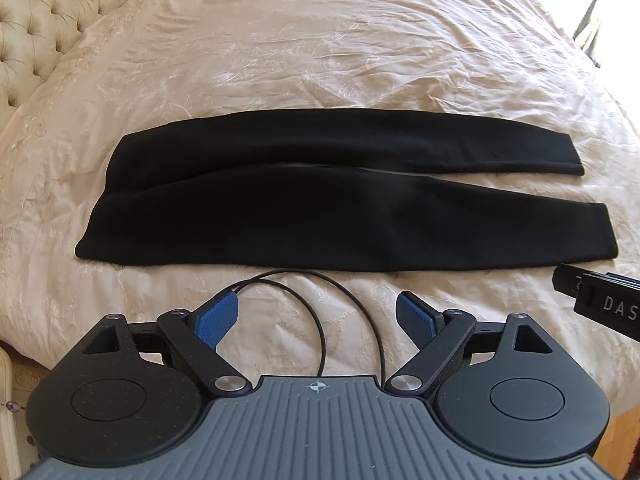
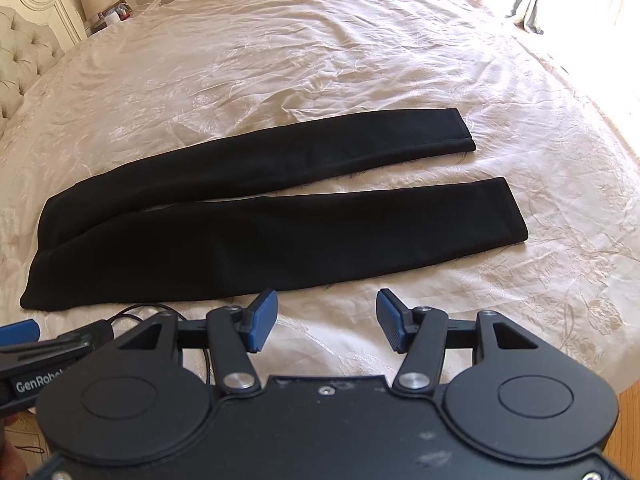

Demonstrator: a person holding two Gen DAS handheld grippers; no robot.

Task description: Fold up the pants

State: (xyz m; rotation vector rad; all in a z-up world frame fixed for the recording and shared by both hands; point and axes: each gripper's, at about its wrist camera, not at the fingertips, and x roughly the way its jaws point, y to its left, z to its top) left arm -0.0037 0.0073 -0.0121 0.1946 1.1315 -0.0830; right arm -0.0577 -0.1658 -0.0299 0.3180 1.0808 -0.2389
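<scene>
Black pants lie flat across the cream bedspread, waist to the left, two leg ends to the right, legs slightly apart. They also show in the right wrist view. My left gripper is open and empty, hovering just short of the near edge of the pants at their middle. My right gripper is open and empty, also just short of the near edge, nearer the leg ends. The right gripper's side shows at the right edge of the left wrist view.
The bed stretches far beyond the pants. A tufted headboard stands at the left. A black cable loops over the bedspread between my left fingers. The left gripper shows at the lower left of the right view. A window lies at the far right.
</scene>
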